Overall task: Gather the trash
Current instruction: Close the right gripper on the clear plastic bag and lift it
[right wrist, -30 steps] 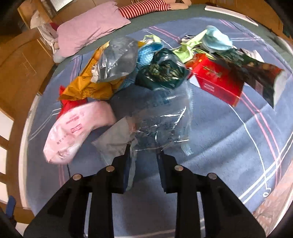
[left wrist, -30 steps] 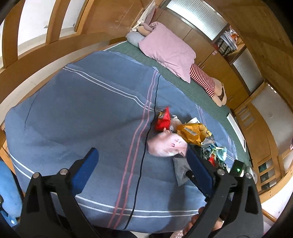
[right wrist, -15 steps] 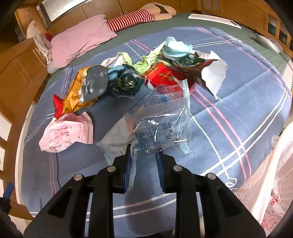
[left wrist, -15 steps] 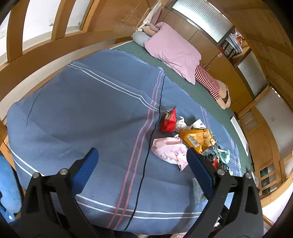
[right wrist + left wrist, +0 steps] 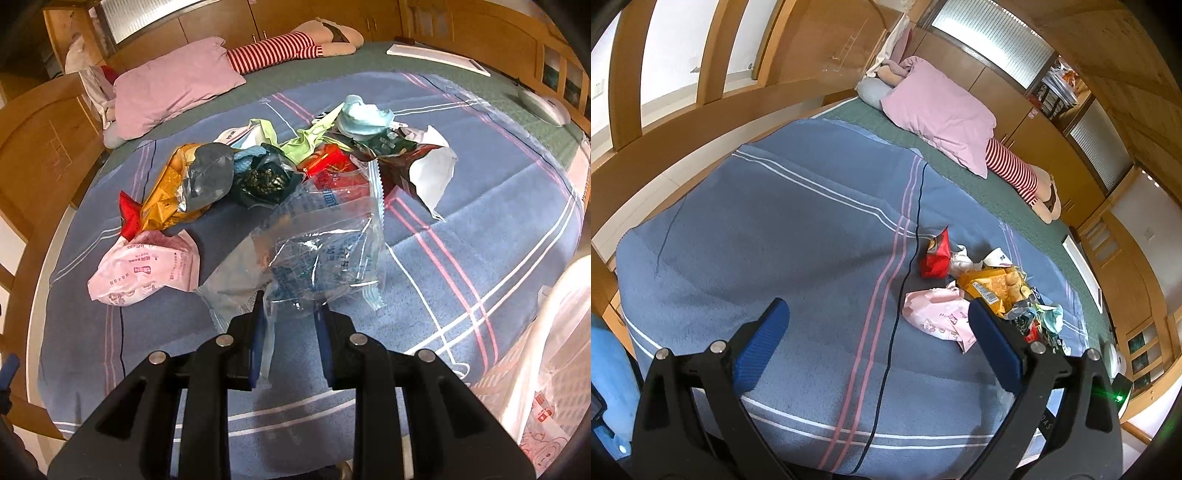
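My right gripper point(image 5: 290, 312) has its jaws pinching the lower edge of a clear plastic wrapper point(image 5: 317, 243), which hangs crumpled above the blue striped blanket point(image 5: 461, 258) on the bed. Behind the wrapper the rest of the trash lies heaped on the blanket: a pink packet point(image 5: 144, 267) nearest on the left, a yellow snack bag point(image 5: 164, 195) touching a red wrapper point(image 5: 129, 218), a dark green bag point(image 5: 264, 181), a red box point(image 5: 328, 162) and a torn dark pouch with a white lining point(image 5: 432, 170). At the right edge I see a pale bag point(image 5: 546, 369), though it is too washed out for me to say more about it. My left gripper point(image 5: 877, 325) hangs over the blanket with its jaws spread wide and nothing between them; the pink packet point(image 5: 936, 314) lies just beyond its right finger. A pink pillow point(image 5: 942, 114) rests at the far end of the bed
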